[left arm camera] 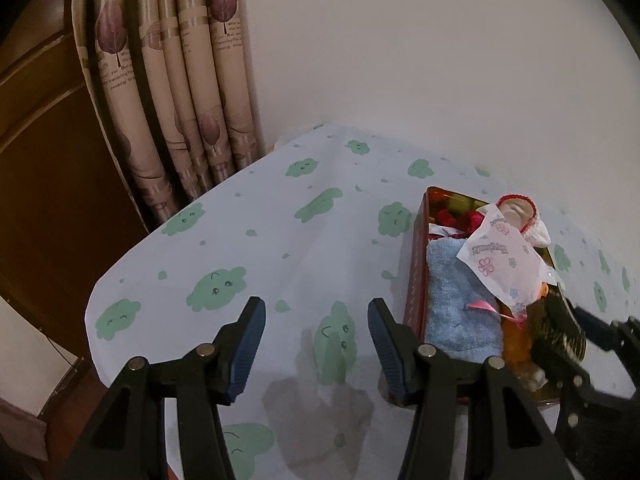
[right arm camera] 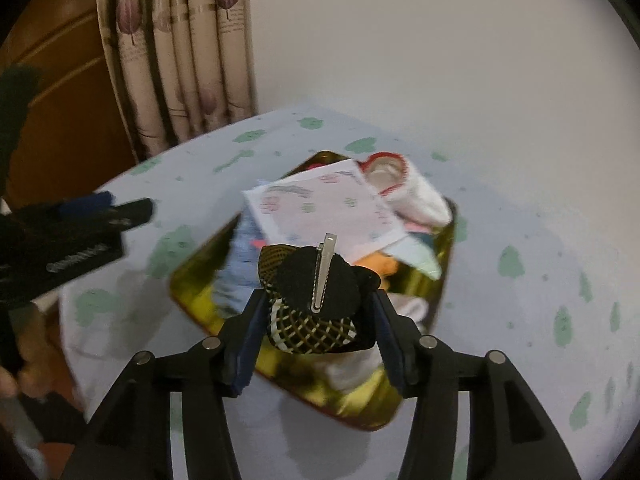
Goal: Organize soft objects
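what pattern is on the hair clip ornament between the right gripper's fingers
Black with a gold net-like lattice, on the fabric hair clip ornament; the right wrist view shows it best.

Both grippers look the same: the left gripper (left arm camera: 316, 320) and right gripper (right arm camera: 316, 320) are matte black plastic linkage arms with triangular cutouts, round silver pivot pins at the joints, and dark blue ribbed pads (left arm camera: 248, 344) lining the fingers. From the right camera, the left one's body shows blurry white lettering.
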Motion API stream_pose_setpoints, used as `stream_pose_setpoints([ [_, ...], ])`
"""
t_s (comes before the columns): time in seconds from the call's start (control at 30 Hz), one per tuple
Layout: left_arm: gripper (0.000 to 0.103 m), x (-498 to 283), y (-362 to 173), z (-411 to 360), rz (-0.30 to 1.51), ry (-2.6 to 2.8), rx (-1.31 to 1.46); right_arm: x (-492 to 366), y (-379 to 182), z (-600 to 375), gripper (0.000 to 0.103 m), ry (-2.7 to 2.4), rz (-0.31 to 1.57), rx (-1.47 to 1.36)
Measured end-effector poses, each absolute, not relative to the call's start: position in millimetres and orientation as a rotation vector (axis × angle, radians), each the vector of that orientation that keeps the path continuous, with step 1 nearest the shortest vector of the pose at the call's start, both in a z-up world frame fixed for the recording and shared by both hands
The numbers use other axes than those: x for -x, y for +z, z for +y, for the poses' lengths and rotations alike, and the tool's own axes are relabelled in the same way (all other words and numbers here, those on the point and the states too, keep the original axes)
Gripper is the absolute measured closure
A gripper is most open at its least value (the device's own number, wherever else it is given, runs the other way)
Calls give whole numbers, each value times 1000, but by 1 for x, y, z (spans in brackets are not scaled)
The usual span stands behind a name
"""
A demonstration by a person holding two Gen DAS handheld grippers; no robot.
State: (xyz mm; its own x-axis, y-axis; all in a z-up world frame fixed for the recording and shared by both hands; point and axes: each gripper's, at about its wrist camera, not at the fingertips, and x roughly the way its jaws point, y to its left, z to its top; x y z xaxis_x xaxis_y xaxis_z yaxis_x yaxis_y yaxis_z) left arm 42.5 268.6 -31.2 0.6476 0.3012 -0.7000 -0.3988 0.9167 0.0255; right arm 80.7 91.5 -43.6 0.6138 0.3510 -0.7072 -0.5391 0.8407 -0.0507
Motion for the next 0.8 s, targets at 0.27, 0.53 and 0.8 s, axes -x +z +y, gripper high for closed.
stream_pose_setpoints([
  [0.27,48,-44,-32,265,771,387,123,-81,-43,83,18,572,756,191],
  [0.53,48,-43,-30,251,754,361,78,-67,-30,66,10,495,725,136],
  [0.8,48,-43,-29,243,747,345,53,-48,-31,55,8,424,730,117],
])
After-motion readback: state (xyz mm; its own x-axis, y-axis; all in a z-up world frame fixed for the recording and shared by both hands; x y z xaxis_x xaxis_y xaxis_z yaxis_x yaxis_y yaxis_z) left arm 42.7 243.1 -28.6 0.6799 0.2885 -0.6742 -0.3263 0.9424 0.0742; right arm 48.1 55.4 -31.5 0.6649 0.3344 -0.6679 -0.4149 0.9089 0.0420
